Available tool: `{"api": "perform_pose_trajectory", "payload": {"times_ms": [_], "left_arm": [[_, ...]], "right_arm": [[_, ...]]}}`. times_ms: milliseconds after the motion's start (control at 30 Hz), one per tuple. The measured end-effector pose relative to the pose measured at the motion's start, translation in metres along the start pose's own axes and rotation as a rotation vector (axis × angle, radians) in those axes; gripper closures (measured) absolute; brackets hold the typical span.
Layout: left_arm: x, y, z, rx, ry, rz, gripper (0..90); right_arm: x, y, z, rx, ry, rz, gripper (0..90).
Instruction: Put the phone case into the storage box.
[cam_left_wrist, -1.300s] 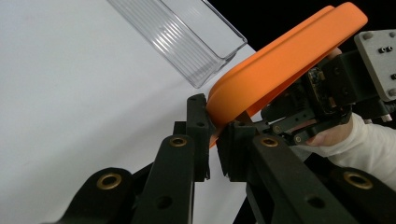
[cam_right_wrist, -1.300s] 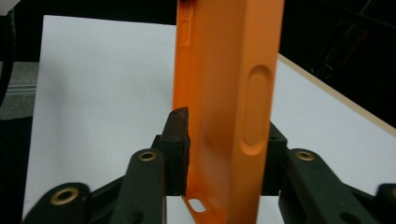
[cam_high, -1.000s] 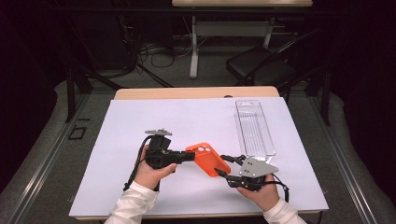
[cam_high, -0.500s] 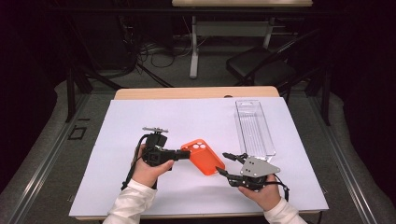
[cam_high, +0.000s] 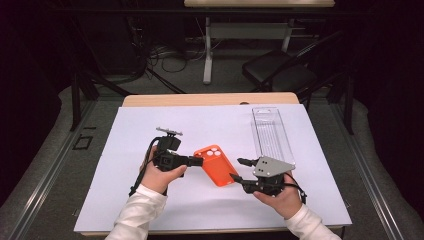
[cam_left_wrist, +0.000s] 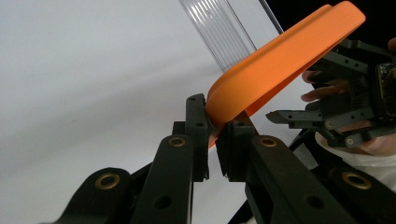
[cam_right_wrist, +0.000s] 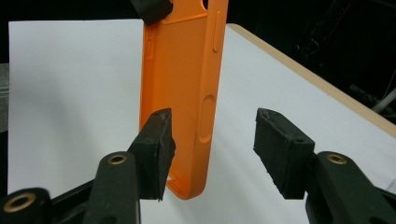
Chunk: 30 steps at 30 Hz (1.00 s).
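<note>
Orange phone case (cam_high: 216, 165) held above the white table (cam_high: 115, 200), one corner clamped in the left tool (cam_high: 196, 161), long axis running toward the right tool (cam_high: 239, 169). Right tool's jaws apart and just widened, the case's lower end between them, one pad (cam_right_wrist: 156, 140) close against the case, the other clear. Clear plastic tray (cam_high: 272, 135) lying beyond, nearer the right hand (cam_high: 277, 195).
</note>
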<state>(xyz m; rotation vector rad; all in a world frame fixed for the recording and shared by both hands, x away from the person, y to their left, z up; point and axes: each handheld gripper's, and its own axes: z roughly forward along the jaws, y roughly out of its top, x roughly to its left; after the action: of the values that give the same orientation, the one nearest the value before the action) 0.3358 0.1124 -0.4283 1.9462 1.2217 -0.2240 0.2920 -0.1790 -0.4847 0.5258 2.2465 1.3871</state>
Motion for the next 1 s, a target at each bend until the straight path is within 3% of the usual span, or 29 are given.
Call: {"api": "perform_pose_trajectory", "payload": {"times_ms": [33,167,400,533,700,1000], "left_arm": [[0.000,0.002,0.001,0.003,0.006,-0.005,83.7],[0.002,0.010,0.003,0.027,0.032,-0.016,83.6],[0.007,0.021,0.006,0.073,0.022,-0.042,83.6],[0.009,0.021,0.008,0.082,0.006,-0.057,83.6],[0.010,0.020,0.009,0.104,0.026,-0.054,83.6],[0.012,0.014,0.002,0.124,0.048,-0.060,83.6]], "right_arm": [[-0.004,0.003,0.000,0.016,0.007,0.024,47.0],[-0.008,0.008,0.001,0.042,0.010,0.038,47.0],[-0.016,0.019,0.005,0.112,0.016,0.067,46.8],[-0.020,0.023,0.008,0.153,0.021,0.085,46.7],[-0.024,0.030,0.011,0.200,0.046,0.115,46.7],[-0.031,0.044,0.018,0.273,0.056,0.116,46.2]]}}
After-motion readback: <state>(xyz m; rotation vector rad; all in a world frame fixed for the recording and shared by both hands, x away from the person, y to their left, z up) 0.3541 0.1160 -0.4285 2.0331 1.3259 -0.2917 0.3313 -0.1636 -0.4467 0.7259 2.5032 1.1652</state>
